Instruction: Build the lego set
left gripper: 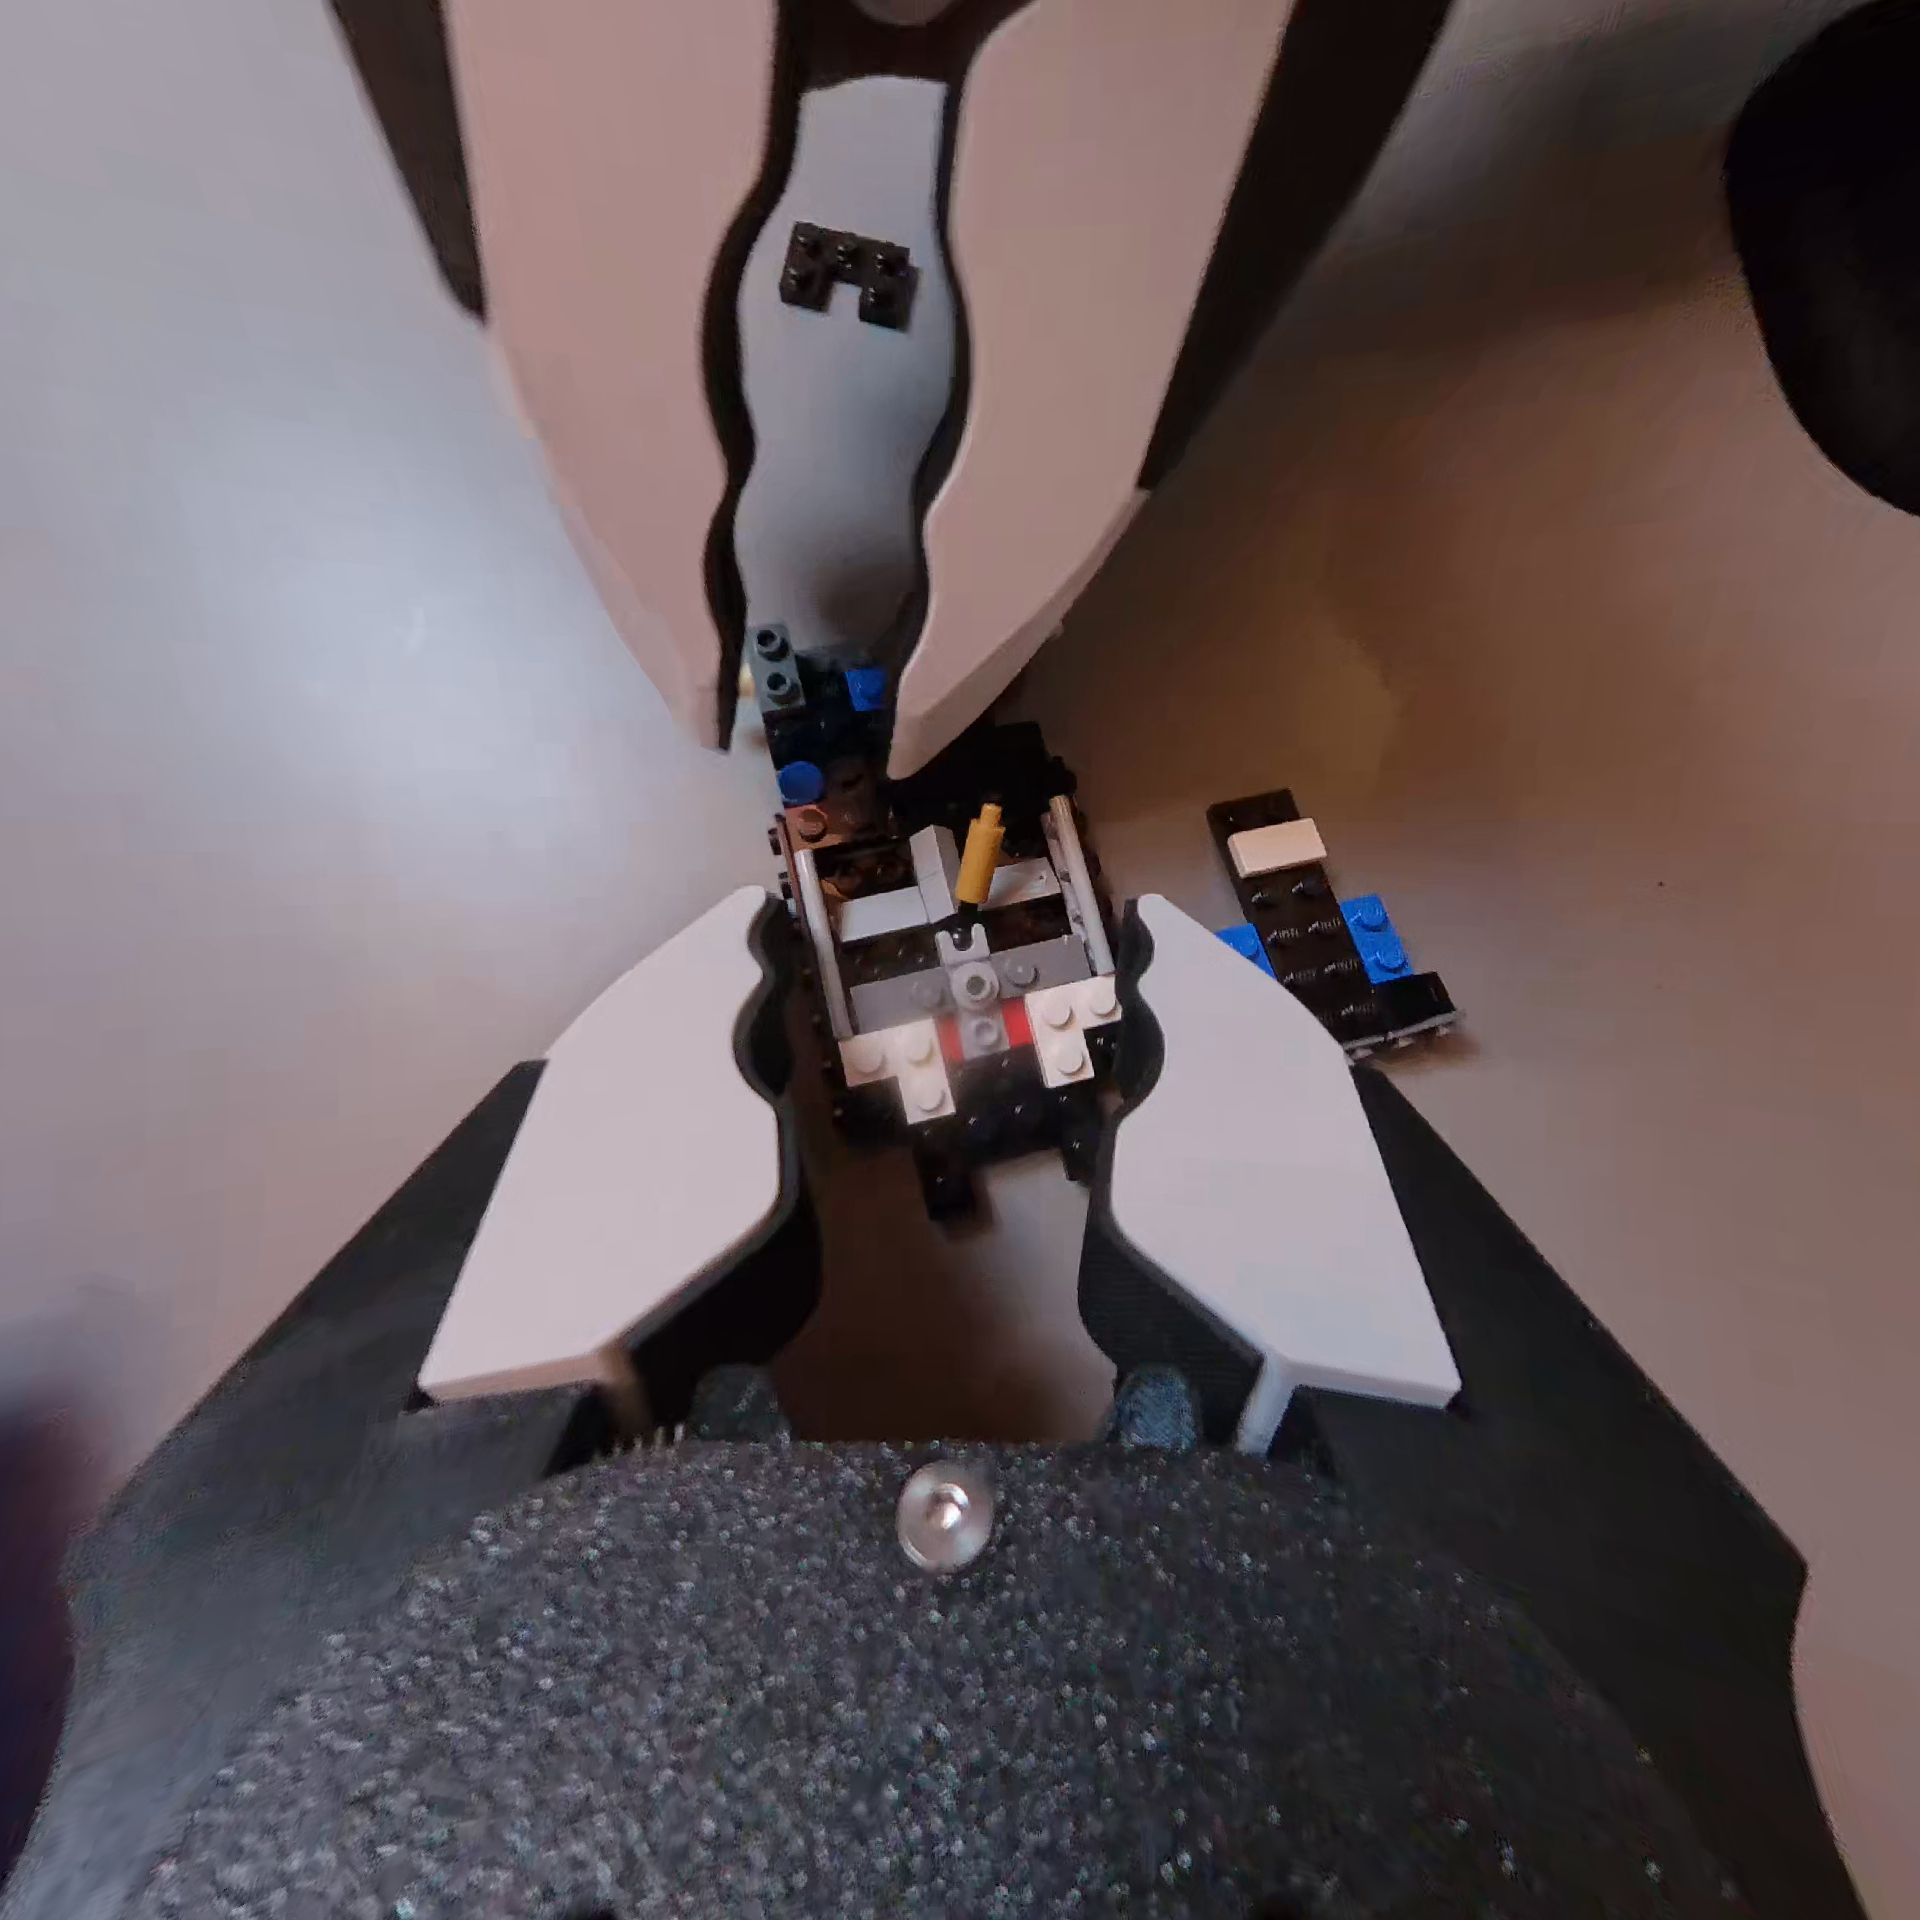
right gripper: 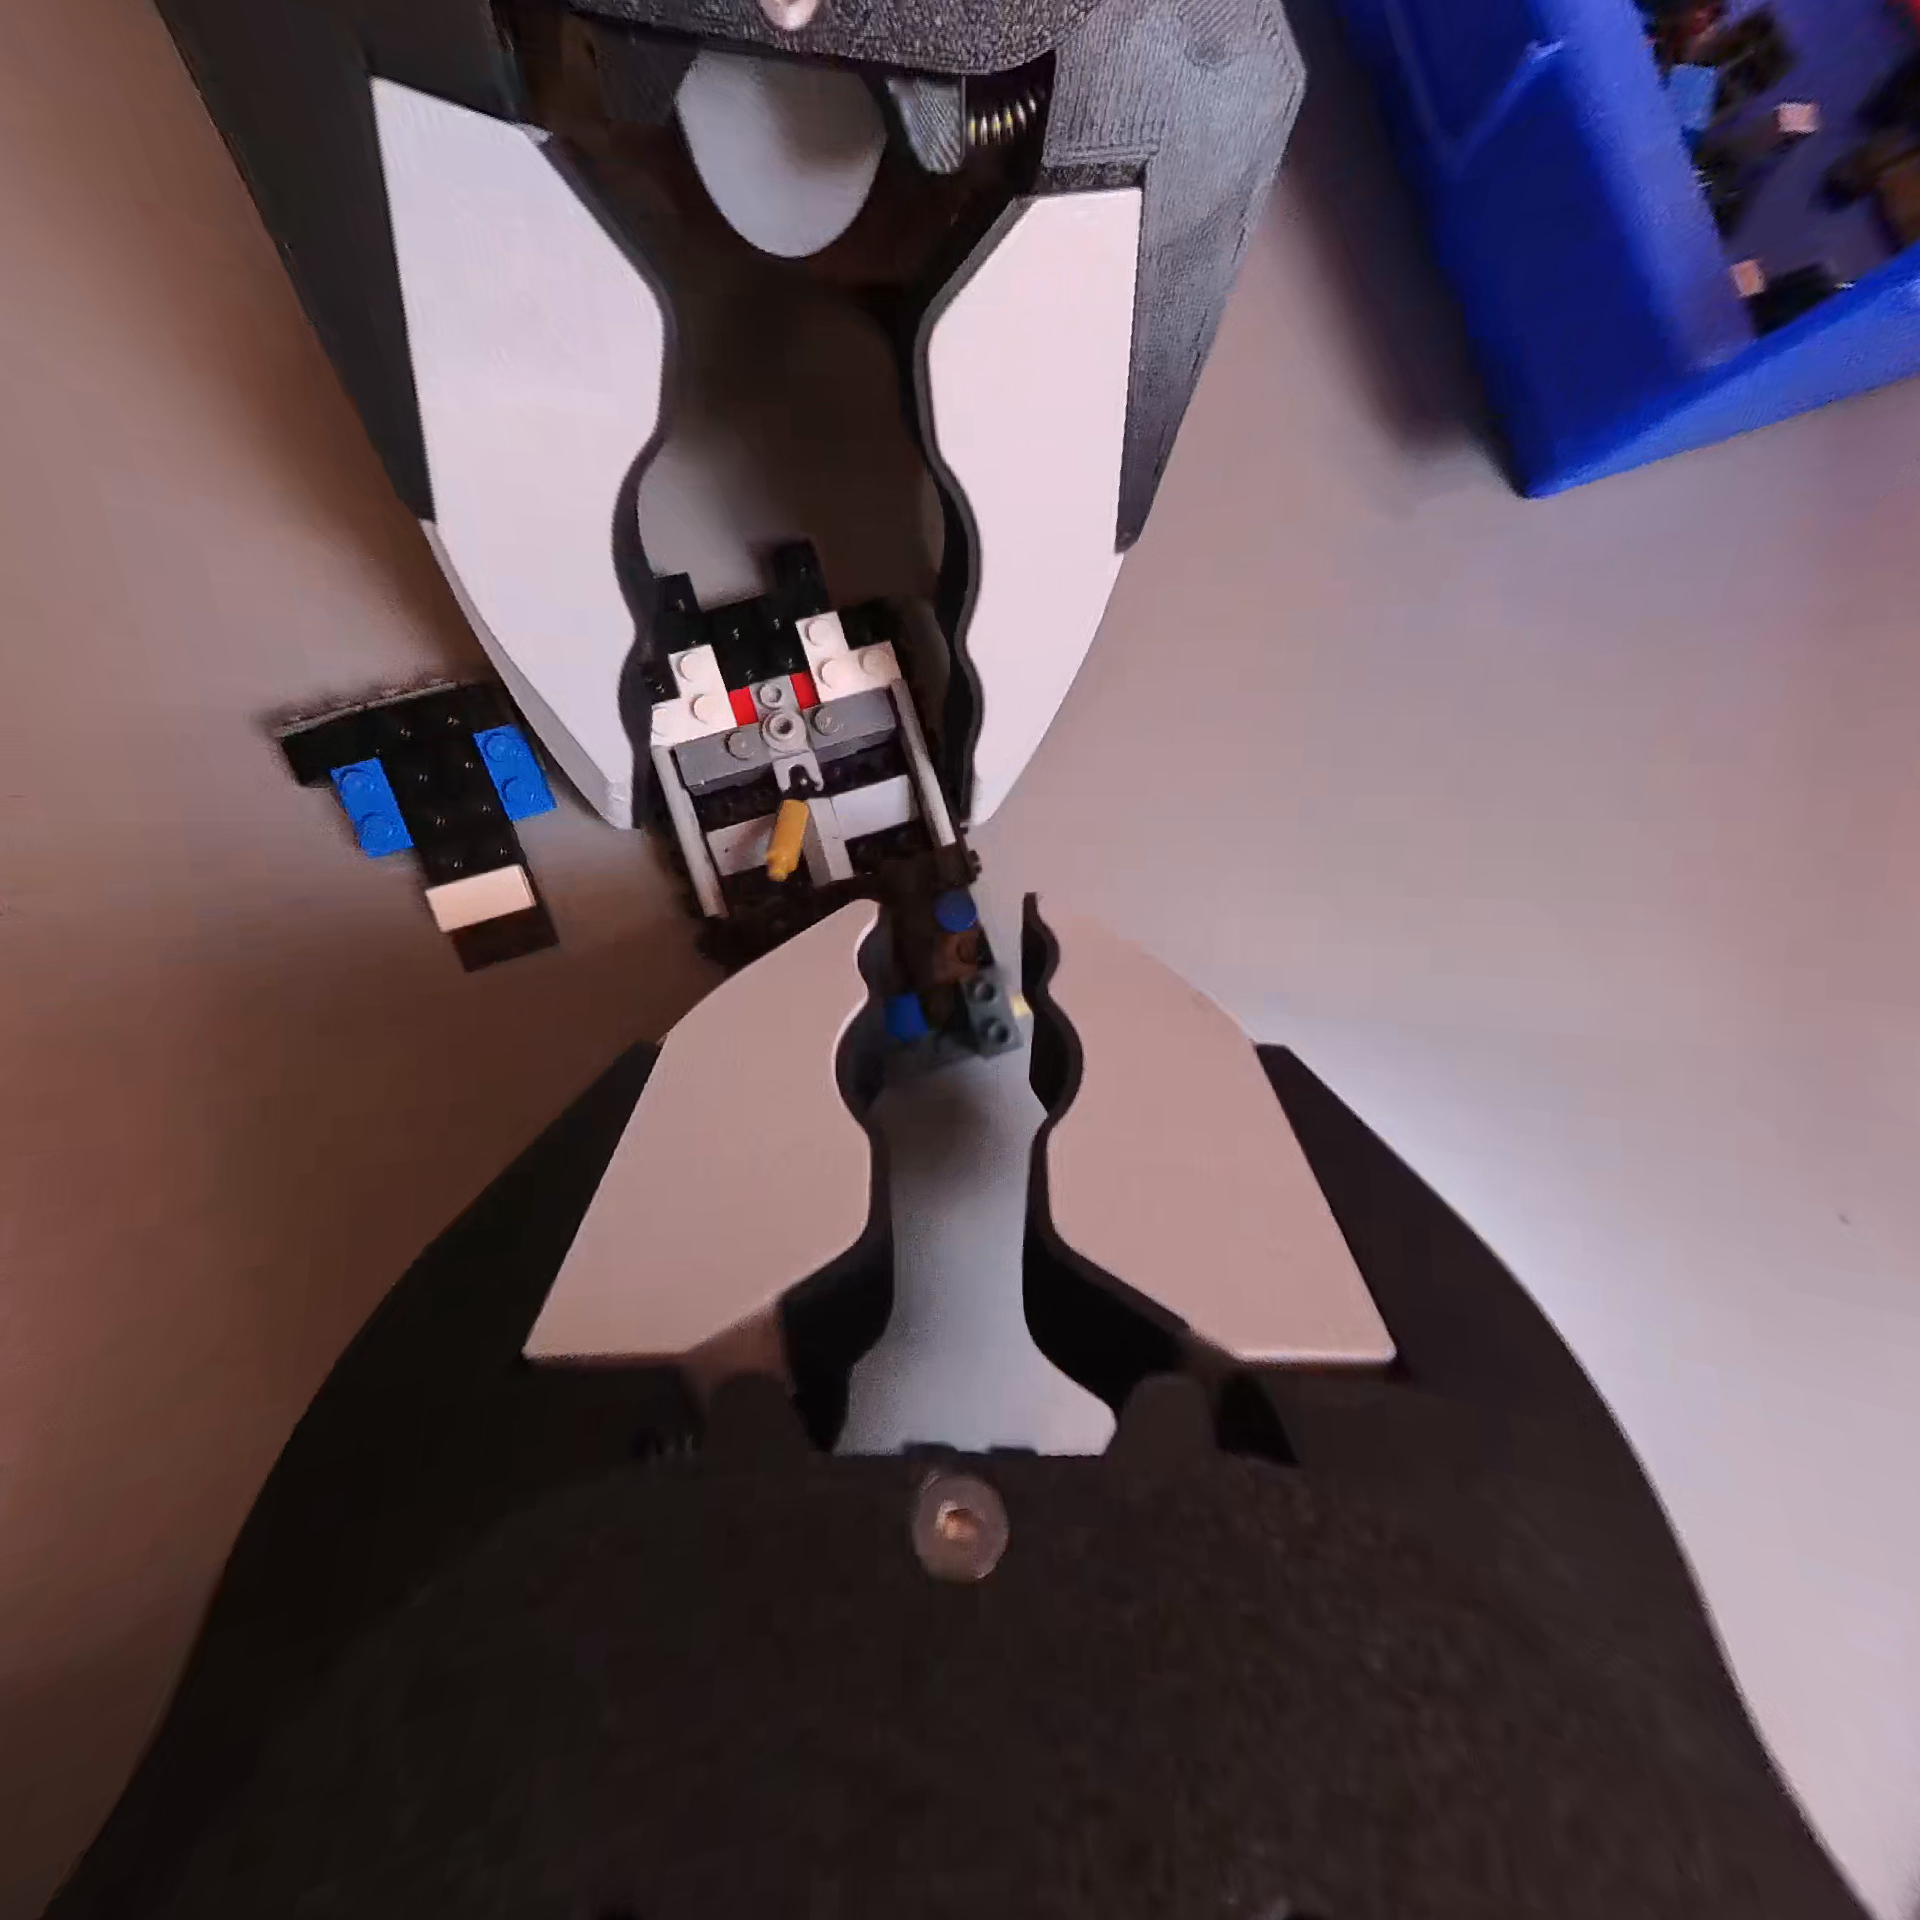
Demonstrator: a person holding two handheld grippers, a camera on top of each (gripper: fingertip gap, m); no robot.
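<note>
Facing each other along the long axis of a brick-built model (left gripper: 961,966) on the table (left gripper: 312,727), the left gripper (left gripper: 948,935) clamps its wide near end while the right gripper (right gripper: 951,914), jaws narrowly parted, straddles its thin tail without visibly gripping, a black-and-blue plate assembly (left gripper: 1330,925) lying just to the right.

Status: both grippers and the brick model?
Left gripper clamps brick model. Right gripper straddles its tail end, contact unclear. Black-blue plate piece lies alongside.
</note>
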